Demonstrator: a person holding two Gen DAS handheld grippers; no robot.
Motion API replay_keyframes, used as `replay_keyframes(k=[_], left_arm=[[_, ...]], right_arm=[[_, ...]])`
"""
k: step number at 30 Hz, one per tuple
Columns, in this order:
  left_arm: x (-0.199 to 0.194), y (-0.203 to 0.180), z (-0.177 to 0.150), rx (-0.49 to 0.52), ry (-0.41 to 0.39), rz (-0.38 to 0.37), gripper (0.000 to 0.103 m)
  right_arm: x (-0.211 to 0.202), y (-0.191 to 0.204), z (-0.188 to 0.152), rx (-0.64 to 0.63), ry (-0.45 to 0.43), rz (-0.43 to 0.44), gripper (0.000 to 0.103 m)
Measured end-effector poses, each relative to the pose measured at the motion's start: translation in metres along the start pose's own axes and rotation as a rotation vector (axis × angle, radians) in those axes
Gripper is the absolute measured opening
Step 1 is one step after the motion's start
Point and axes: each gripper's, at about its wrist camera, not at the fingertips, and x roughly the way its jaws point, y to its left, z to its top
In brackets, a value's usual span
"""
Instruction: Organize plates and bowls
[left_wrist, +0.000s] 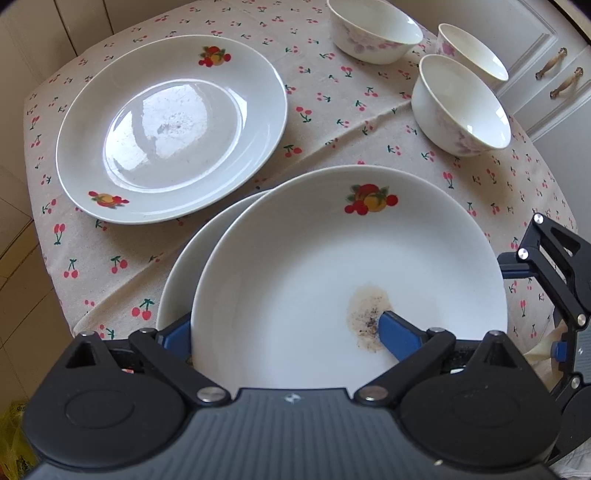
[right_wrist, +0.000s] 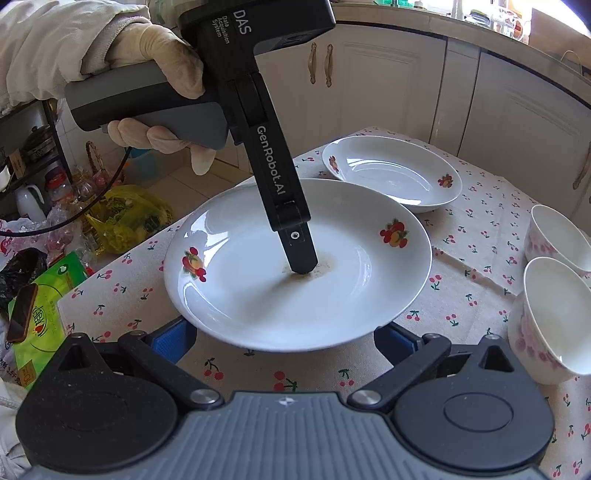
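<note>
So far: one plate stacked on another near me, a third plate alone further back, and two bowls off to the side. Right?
Not quite: there are three bowls, not two, as the left wrist view shows. The rest holds: the top plate lies on a lower plate, and a third plate sits alone further back.

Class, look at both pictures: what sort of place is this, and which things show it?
Most likely a home kitchen: cream cabinets with brass handles, a cherry-print tablecloth and white fruit-patterned ceramic plates.

White plates (left_wrist: 347, 280) carry red-and-yellow fruit prints; white bowls (left_wrist: 461, 110) show pink flowers; the beige cloth (left_wrist: 325, 110) is dotted with red cherries.
</note>
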Motion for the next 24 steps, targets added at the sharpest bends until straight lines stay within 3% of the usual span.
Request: replay_keyframes(k=[12, 24], left_arm=[[-0.017, -0.003, -0.010, -0.001, -0.047, 0.044, 0.099], [-0.029, -0.007, -0.026, -0.004, -0.175, -0.039, 0.099]], right_arm=[[-0.014, 0.002, -0.001, -0.008, -0.020, -0.013, 0.103], [-0.039, -0.016, -0.003, 0.054, -0.033, -0.073, 0.103]])
